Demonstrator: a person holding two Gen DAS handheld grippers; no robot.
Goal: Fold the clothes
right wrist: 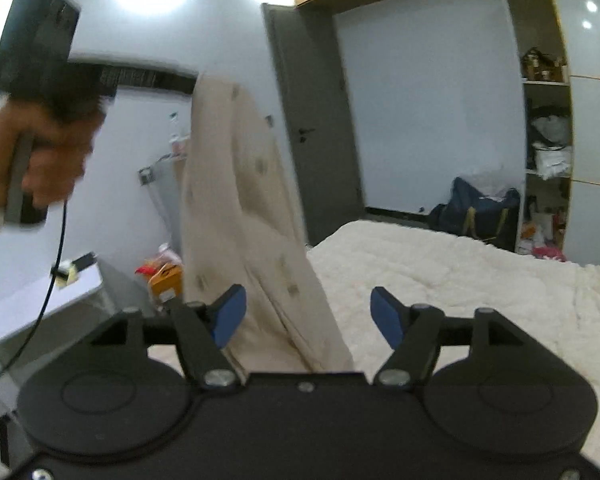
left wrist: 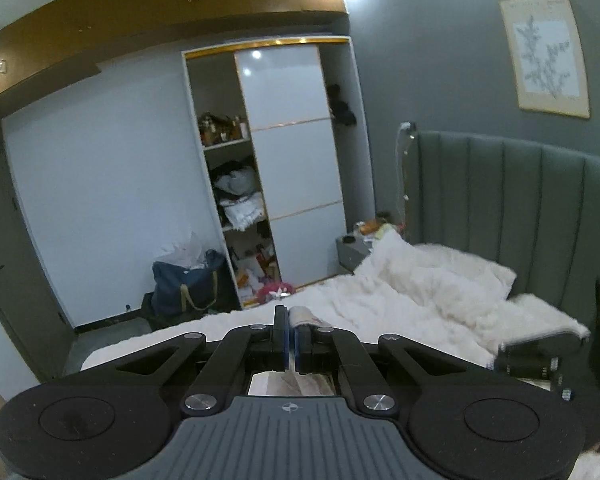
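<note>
Two grippers work above the fluffy white bed (right wrist: 460,272). The left gripper (left wrist: 291,336) pinches the beige patterned garment (right wrist: 244,216) (hanging lengthwise), while the right gripper (right wrist: 308,316) gapes wide around its lower part, pads apart.

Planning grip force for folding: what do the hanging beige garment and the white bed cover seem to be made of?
The beige garment, pinched by the left hand-held gripper, looks like thin, matte woven cloth with small dark motifs; it hangs in soft, limp folds. The white bed cover looks like plush, fluffy fleece or faux fur, judging by its shaggy, tufted surface.
</note>
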